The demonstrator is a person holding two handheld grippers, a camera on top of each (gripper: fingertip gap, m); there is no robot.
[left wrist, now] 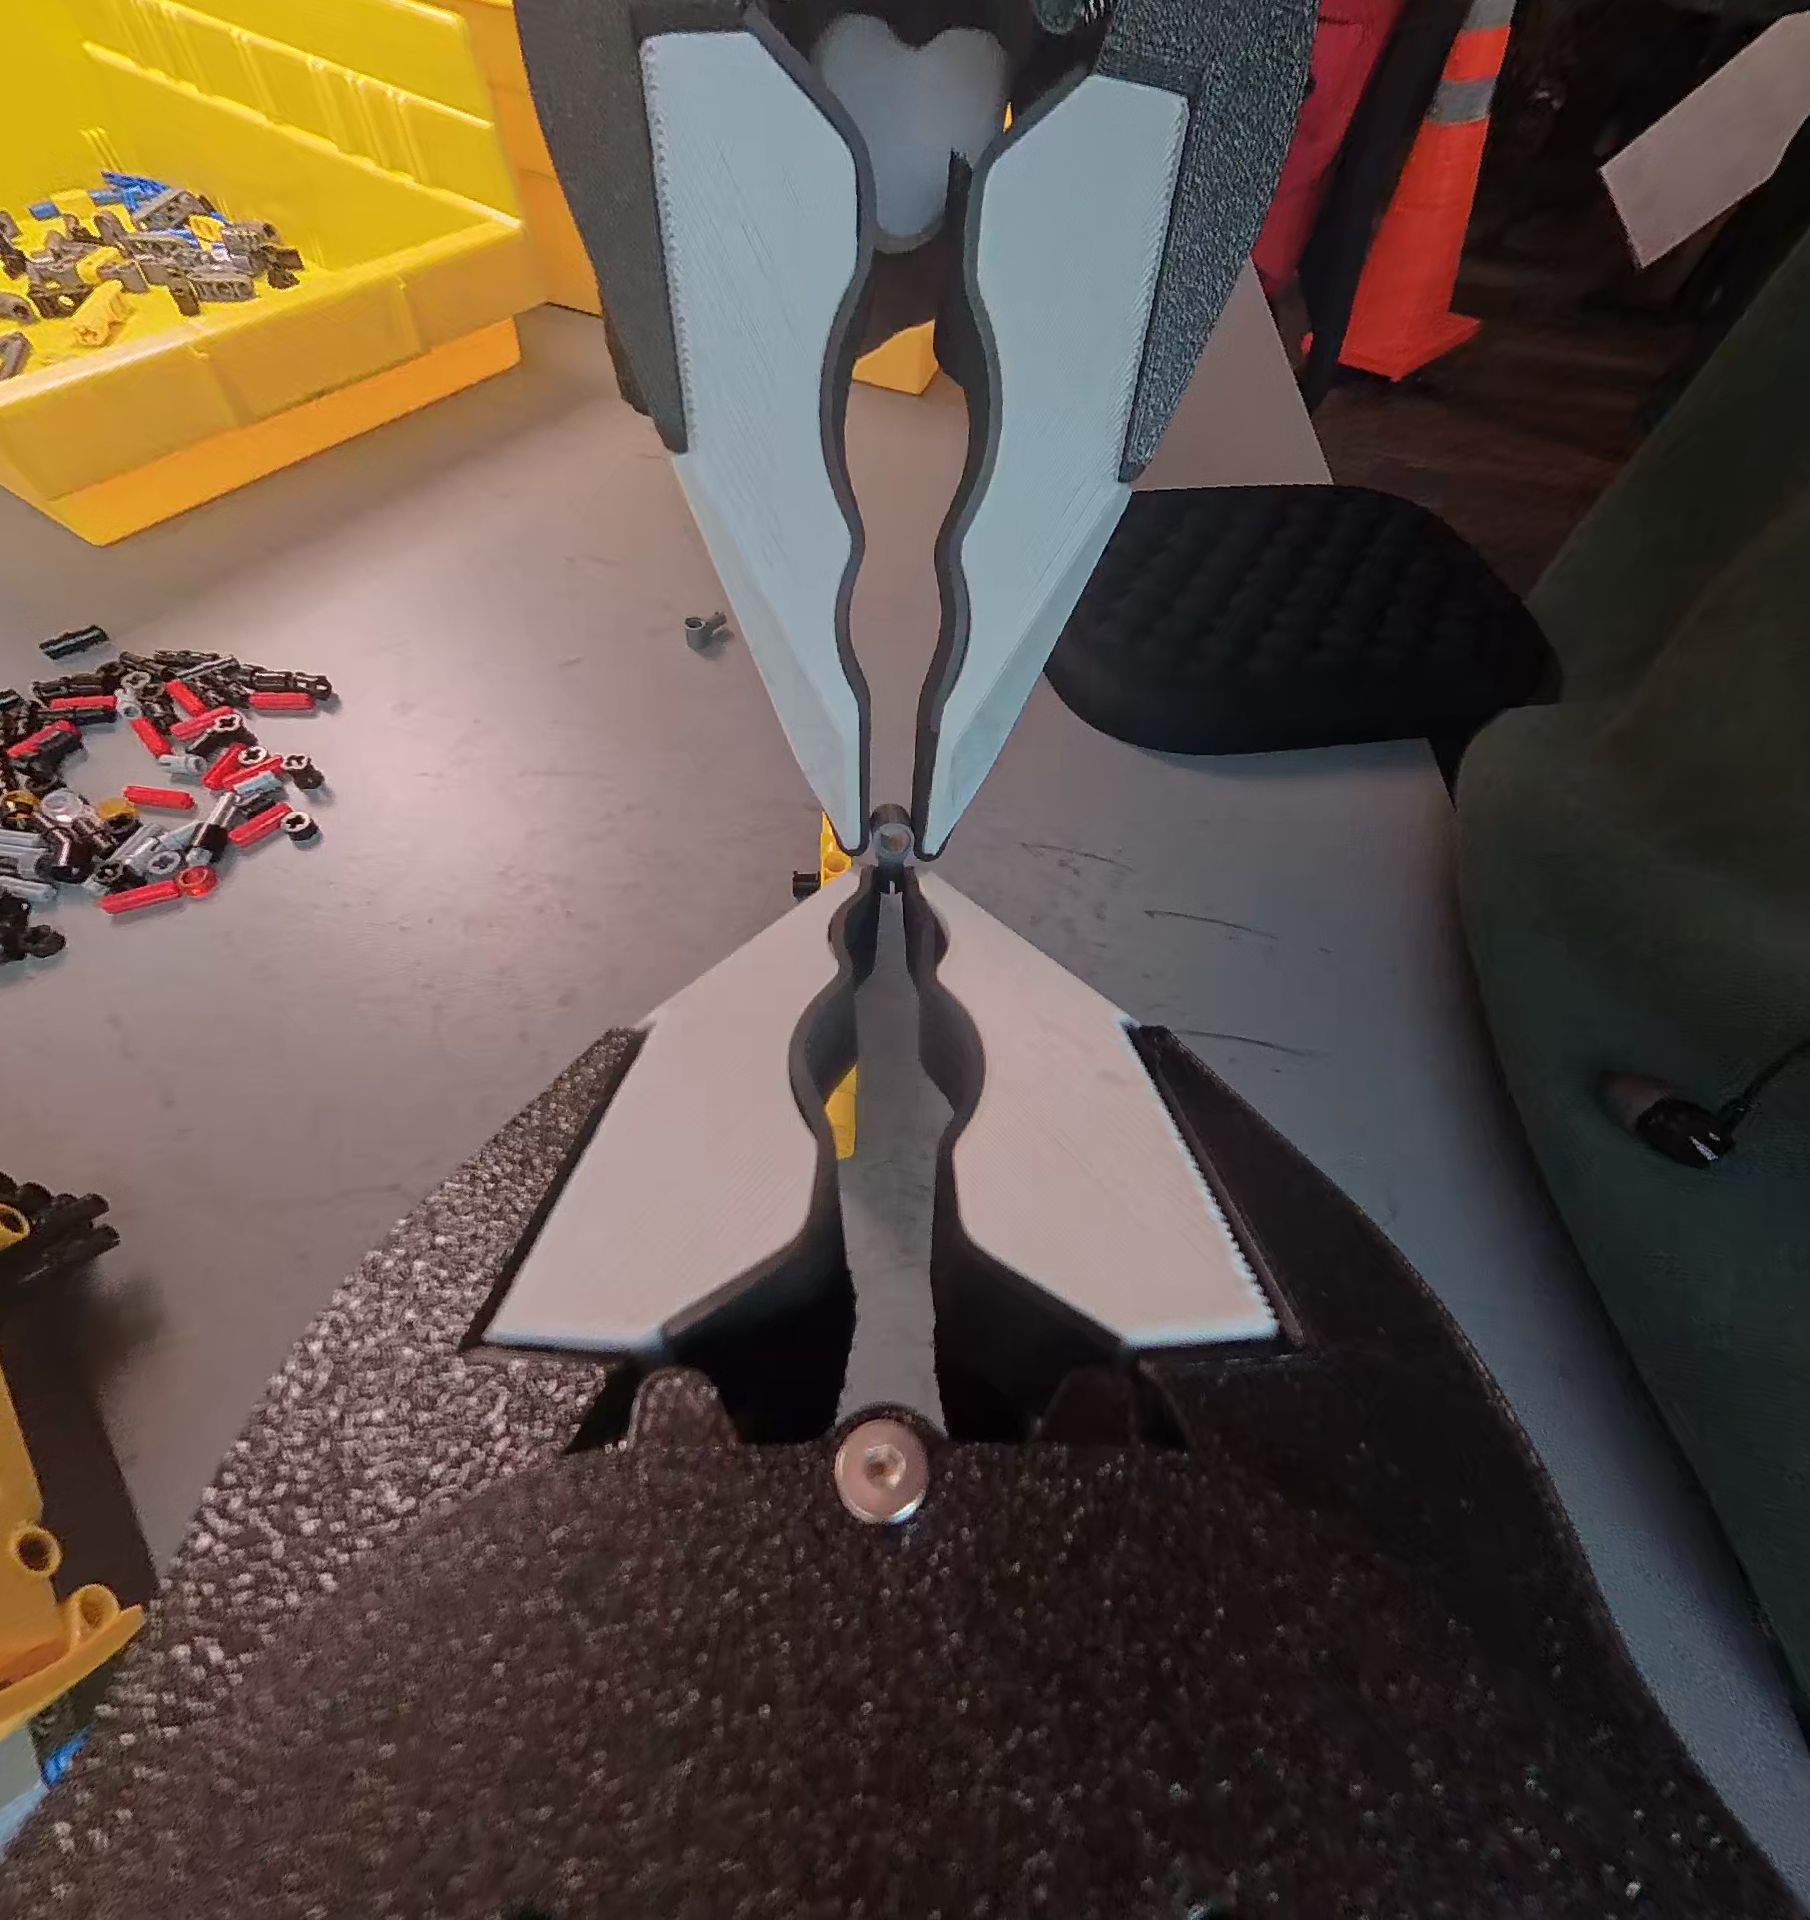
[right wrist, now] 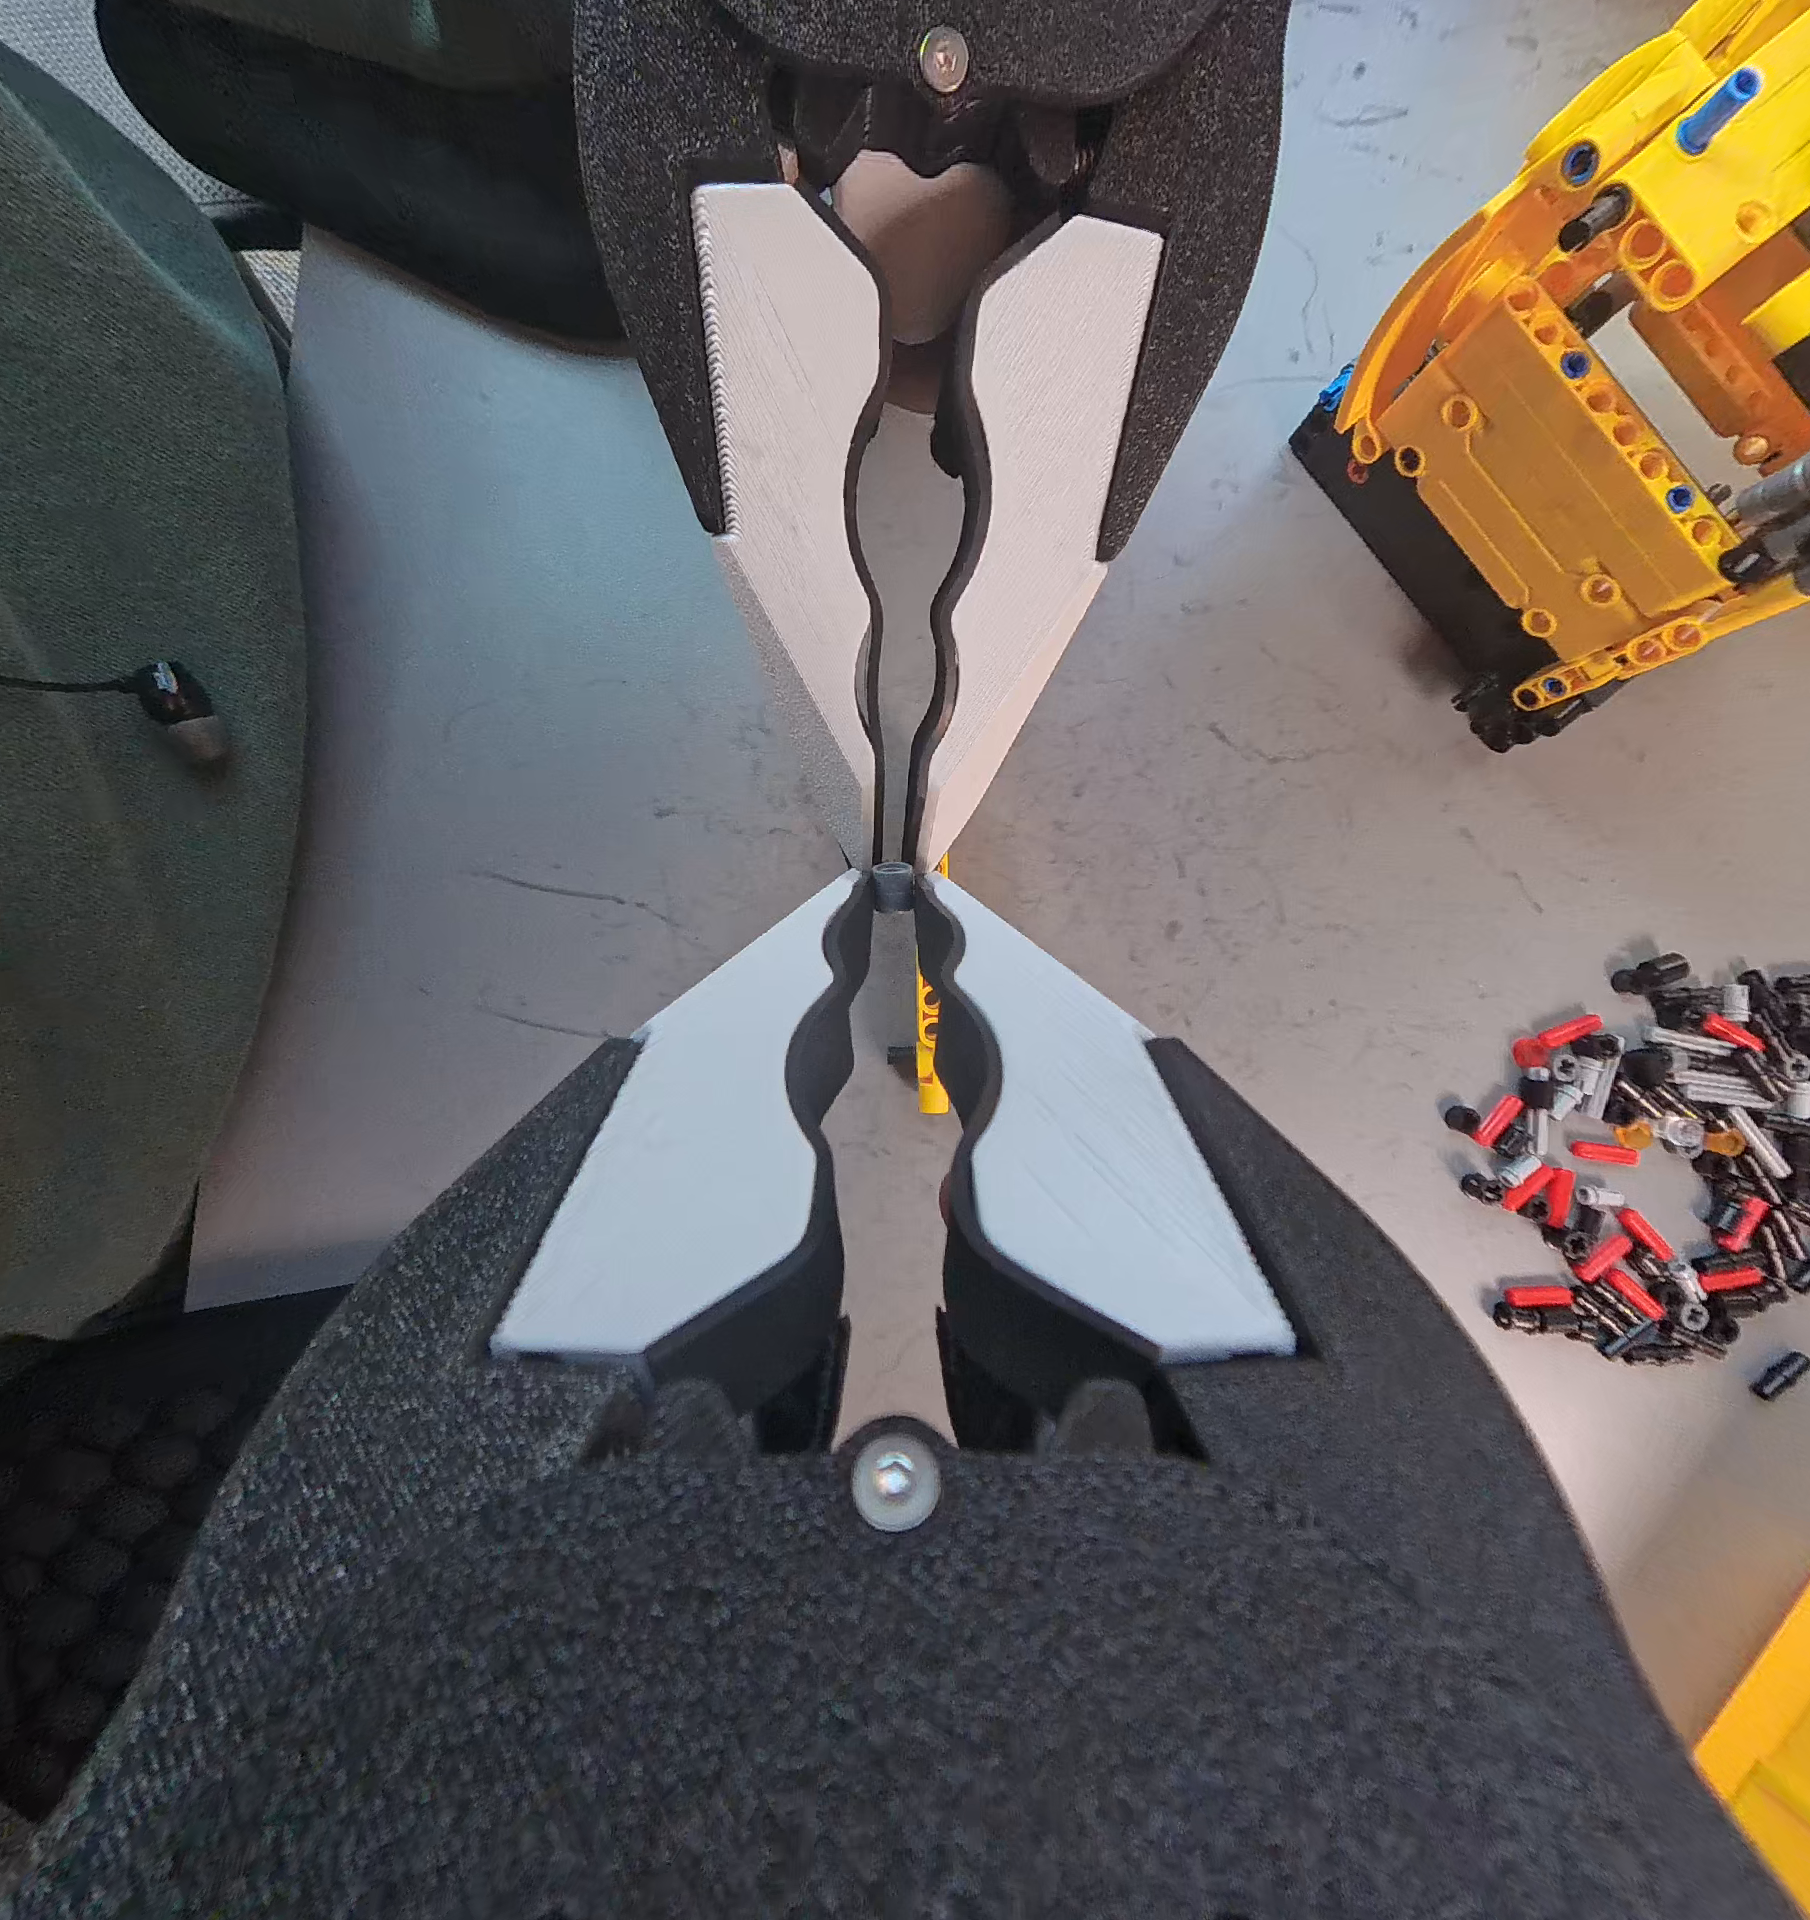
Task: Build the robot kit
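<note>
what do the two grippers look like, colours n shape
Both match: the left gripper and right gripper each have two pale grey, ridged, 3D-printed-looking fingers tapering to narrow tips, lined along the inner edge with wavy black padding. The fingers slot into a rough, speckled black body bearing one silver screw at the centre. No cables show on either.

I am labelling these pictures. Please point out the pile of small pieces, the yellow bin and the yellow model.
pile of small pieces (right wrist: pixel 1675 1164), right wrist view, middle of heap
yellow bin (left wrist: pixel 288 353), left wrist view, front wall
yellow model (right wrist: pixel 1566 447), right wrist view, side panel
</note>
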